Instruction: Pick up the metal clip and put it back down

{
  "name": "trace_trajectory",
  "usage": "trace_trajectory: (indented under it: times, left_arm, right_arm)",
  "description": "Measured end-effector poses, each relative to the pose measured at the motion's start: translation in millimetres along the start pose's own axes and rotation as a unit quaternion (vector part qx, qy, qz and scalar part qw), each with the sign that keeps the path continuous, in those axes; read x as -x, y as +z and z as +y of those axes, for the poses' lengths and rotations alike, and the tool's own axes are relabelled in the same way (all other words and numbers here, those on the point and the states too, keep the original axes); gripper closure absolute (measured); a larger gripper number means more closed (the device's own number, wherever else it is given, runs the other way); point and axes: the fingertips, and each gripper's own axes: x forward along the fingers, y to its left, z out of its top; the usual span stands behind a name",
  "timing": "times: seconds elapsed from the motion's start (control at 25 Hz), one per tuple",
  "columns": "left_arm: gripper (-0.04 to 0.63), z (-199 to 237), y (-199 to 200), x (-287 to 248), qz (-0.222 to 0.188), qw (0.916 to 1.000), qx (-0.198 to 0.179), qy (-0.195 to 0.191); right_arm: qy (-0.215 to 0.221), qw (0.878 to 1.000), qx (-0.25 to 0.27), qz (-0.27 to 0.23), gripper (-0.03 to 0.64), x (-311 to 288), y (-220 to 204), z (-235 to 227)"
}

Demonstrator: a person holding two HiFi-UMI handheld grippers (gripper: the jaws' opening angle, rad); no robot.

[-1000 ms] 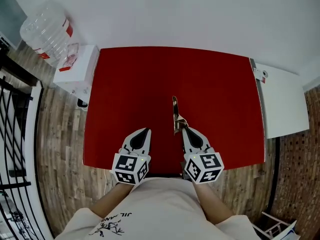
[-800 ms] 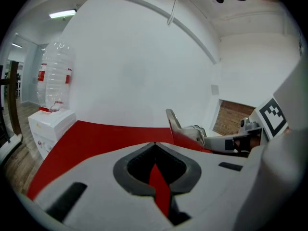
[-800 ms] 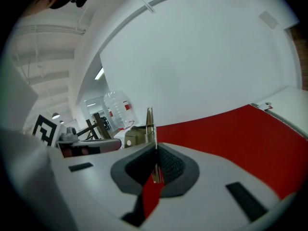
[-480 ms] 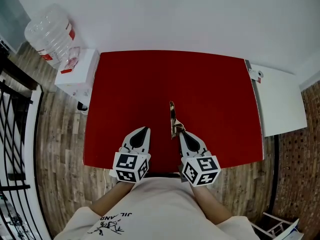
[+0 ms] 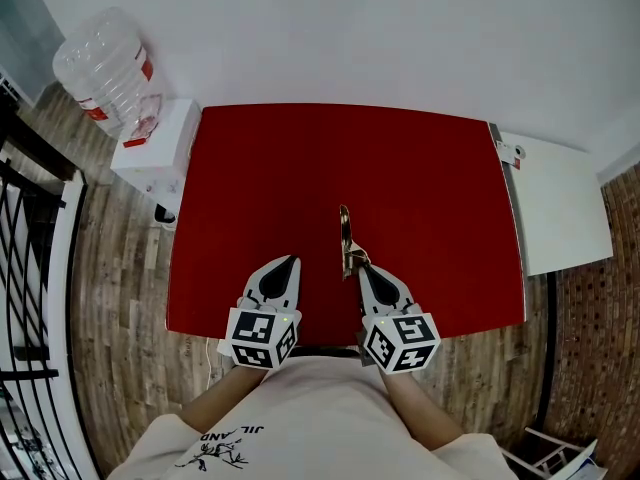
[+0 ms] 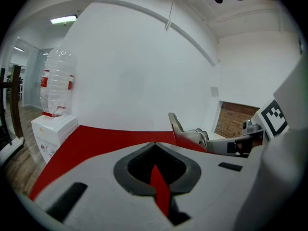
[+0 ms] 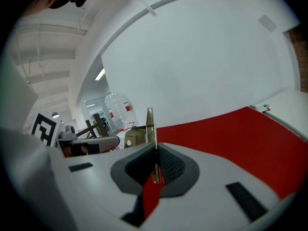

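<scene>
A metal clip [image 5: 345,233], long and brass-coloured, sticks out forward from my right gripper [image 5: 362,265], which is shut on its near end over the red table [image 5: 430,188]. In the right gripper view the clip [image 7: 150,121] stands up between the pressed pads. My left gripper [image 5: 293,261] rests a hand's width to the left, shut with nothing in it. The left gripper view shows the clip [image 6: 184,134] off to its right and its own gripper [image 6: 154,144] with the tips together. Whether the clip touches the table I cannot tell.
A water bottle [image 5: 100,63] stands on a white dispenser [image 5: 160,138] beyond the table's left back corner. A white table [image 5: 560,203] adjoins the red one on the right. A black railing [image 5: 25,268] runs along the far left. Both grippers hover near the table's front edge.
The right gripper with the clip has shifted slightly left and toward the front edge. The left gripper has barely moved. The head view has drifted a little.
</scene>
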Motion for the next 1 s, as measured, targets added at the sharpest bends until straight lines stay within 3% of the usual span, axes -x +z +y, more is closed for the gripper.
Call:
trace_trajectory:
  times: [0.16,0.4,1.0]
  left_arm:
    - [0.591,-0.4,-2.8,-1.8,0.005,0.9998,0.020,-0.005]
    - [0.591,0.0,0.1,-2.3,0.001,1.0000,0.003,0.001]
    - [0.591,-1.0,-2.4,-5.2,0.004,1.0000,0.008,0.000]
  right_arm:
    - [0.000,1.000,-0.001,0.000,0.609,-0.1,-0.6,-1.1]
    - [0.001,1.000,-0.002,-0.002,0.609,-0.1,1.1,-0.3]
    - [0.000,1.000,-0.005,0.002,0.609,-1.3,-0.3,-3.1]
